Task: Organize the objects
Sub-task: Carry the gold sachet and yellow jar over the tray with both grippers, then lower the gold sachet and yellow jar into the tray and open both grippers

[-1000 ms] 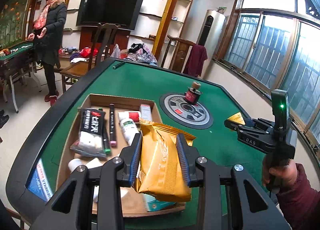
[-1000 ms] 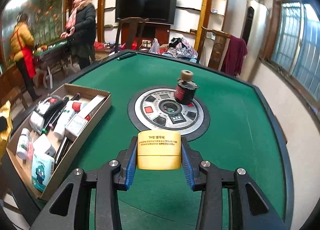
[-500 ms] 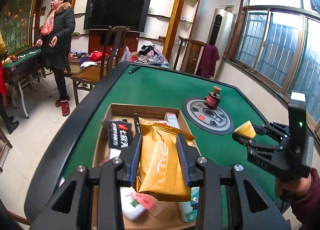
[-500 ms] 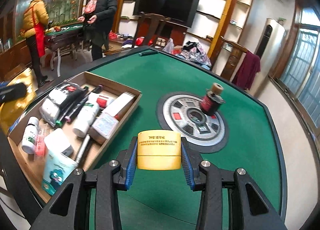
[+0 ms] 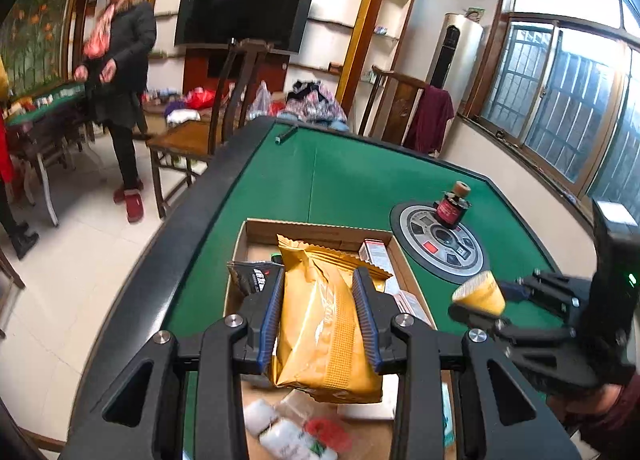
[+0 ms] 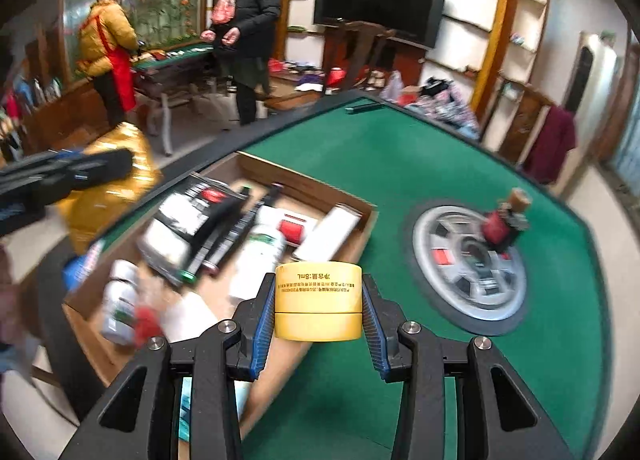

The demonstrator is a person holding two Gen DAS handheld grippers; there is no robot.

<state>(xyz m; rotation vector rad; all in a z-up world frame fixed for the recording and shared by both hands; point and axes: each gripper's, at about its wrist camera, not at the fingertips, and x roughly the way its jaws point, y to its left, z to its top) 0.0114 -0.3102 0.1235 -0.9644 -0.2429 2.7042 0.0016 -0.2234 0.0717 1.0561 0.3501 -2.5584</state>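
The green felt table has a dark raised rim and a round grey control panel set in its centre. A small dark red bottle with a tan cap stands upright on the far edge of that panel.

An open cardboard tray lies on the table left of the panel. It holds a black packet, dark marker pens, white bottles and small cartons; motion blur prevents finer identification of these.

The left gripper is clamped on a yellow-gold foil snack pouch. The pouch is glossy, creased and puffed, with a serrated top seal, and hangs upright above the near half of the tray.

The right gripper is clamped on a small yellow round jar. The jar is a short cylinder with a seam between lid and body and fine print that reads upside down. It is held above the tray's near right edge, beside the panel.
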